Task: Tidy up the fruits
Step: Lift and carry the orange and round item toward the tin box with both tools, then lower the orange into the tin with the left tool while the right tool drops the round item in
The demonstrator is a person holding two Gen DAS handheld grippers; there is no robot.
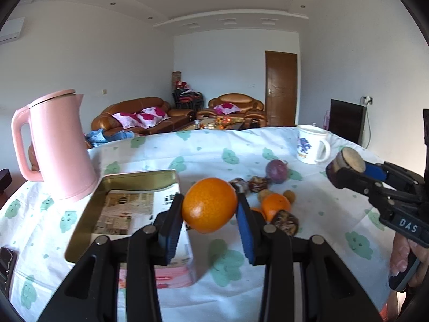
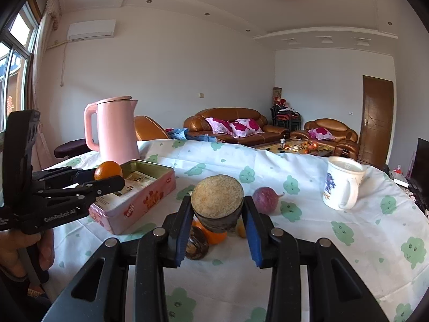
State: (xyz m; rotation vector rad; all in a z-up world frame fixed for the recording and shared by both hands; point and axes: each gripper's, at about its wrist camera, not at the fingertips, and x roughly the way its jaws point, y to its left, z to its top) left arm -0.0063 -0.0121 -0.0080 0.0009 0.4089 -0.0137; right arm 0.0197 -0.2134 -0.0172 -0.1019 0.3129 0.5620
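My left gripper (image 1: 210, 209) is shut on an orange (image 1: 209, 204) and holds it in the air just right of the open pink tin (image 1: 88, 214); it also shows in the right wrist view (image 2: 107, 178) beside the tin (image 2: 150, 201). My right gripper (image 2: 217, 214) is shut on a dark sugarcane piece (image 2: 217, 201) with a pale cut end, held above the fruit pile; it also shows in the left wrist view (image 1: 341, 170). On the cloth lie a purple passion fruit (image 1: 276, 171), a smaller orange (image 1: 276, 204) and several dark sugarcane pieces (image 1: 285, 221).
A pink kettle (image 1: 60, 147) stands behind the tin at the left. A white mug (image 1: 312, 145) stands at the far right of the table. A dark phone (image 1: 6, 263) lies at the left edge. The cloth (image 1: 335, 209) has green prints.
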